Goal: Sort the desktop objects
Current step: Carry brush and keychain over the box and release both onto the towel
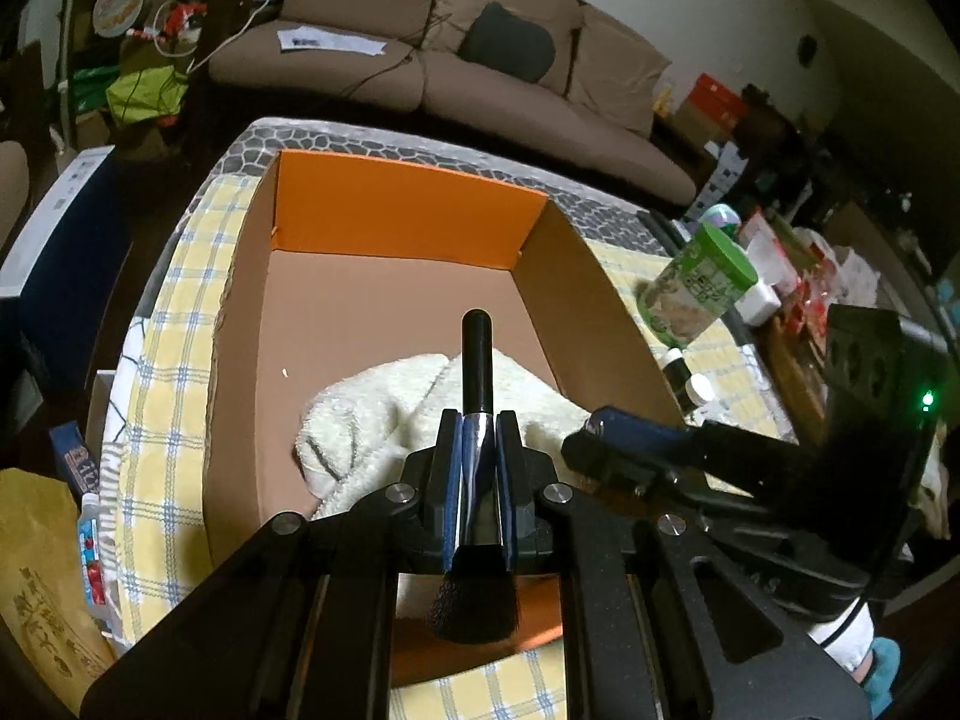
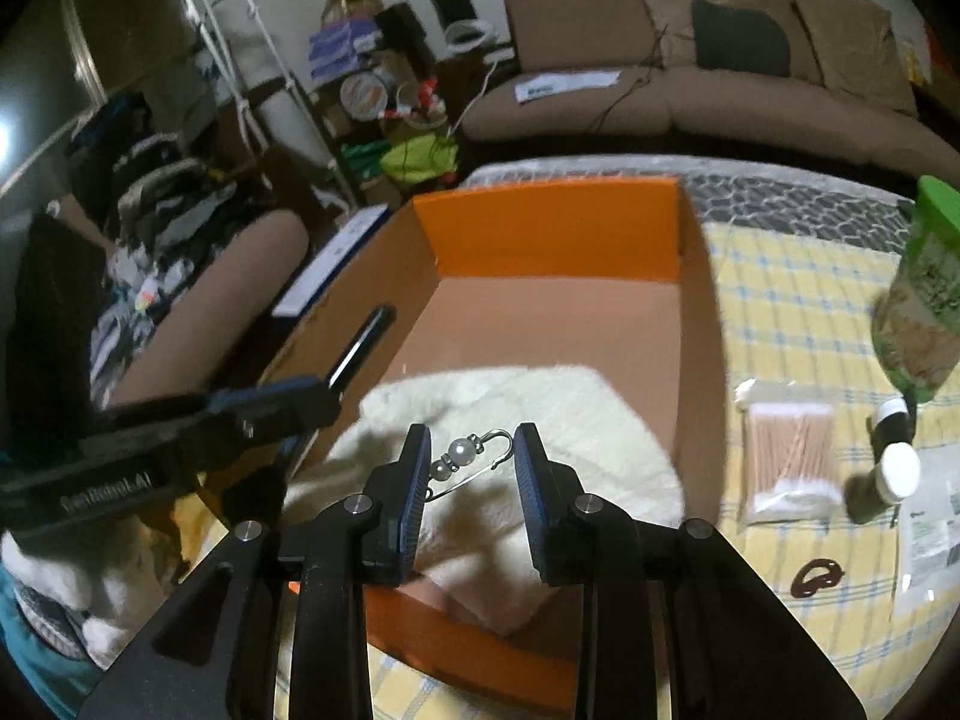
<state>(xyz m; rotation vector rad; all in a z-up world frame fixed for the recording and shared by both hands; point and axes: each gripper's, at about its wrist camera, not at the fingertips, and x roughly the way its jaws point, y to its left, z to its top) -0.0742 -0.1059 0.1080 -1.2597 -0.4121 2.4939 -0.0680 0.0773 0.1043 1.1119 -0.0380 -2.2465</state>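
Note:
My left gripper is shut on a makeup brush. The pads clamp its silver ferrule, the black handle points forward and the bristles face the camera. It hangs over an open orange cardboard box with a white towel lying inside. In the right wrist view, my right gripper is shut on a pearl pin, which spans the gap between the pads above the towel in the box. The left gripper and brush show at that view's left, over the box's left wall. The right gripper shows at the right in the left wrist view.
The box stands on a yellow checked cloth. To its right lie a green-lidded jar, a pack of cotton swabs, two small bottles, a brown clip and a paper packet. A brown sofa stands behind.

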